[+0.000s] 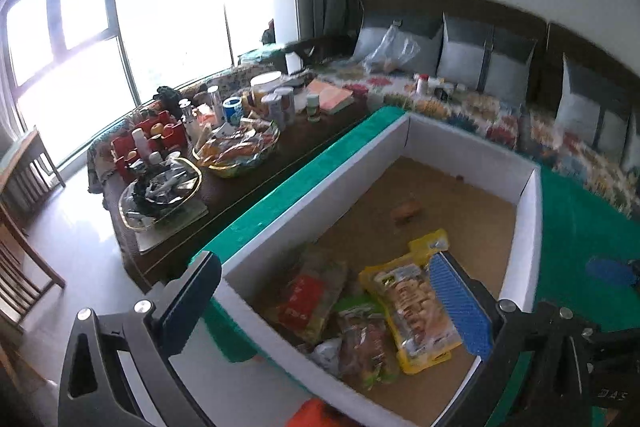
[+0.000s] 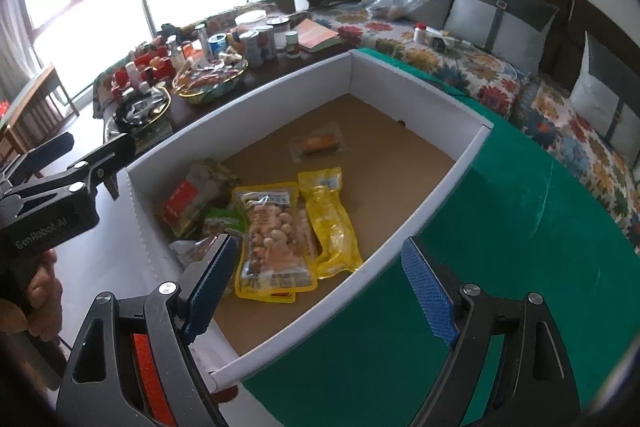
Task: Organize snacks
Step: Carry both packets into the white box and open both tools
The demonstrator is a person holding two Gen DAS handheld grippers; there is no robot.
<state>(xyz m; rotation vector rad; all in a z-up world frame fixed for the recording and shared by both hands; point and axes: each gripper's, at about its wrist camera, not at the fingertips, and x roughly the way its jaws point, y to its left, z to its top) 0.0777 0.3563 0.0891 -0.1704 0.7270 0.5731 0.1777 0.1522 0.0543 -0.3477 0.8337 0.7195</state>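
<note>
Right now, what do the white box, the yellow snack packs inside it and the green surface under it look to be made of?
White box: probably cardboard, matte white walls, plain brown floor, creased corners. Yellow snack packs: glossy plastic film, with glare and a clear window showing the contents. Green surface: seemingly a cloth or felt-like cover, matte, with a faint crease; the exact fabric can't be told.

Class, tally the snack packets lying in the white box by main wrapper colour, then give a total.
Yellow: 2, the nut packet and the plain packet
Red-labelled packet: 1
Green packet: 1
Clear packet, orange snack inside: 1
Total: 5, leaving out a half-hidden silvery wrapper.
</note>
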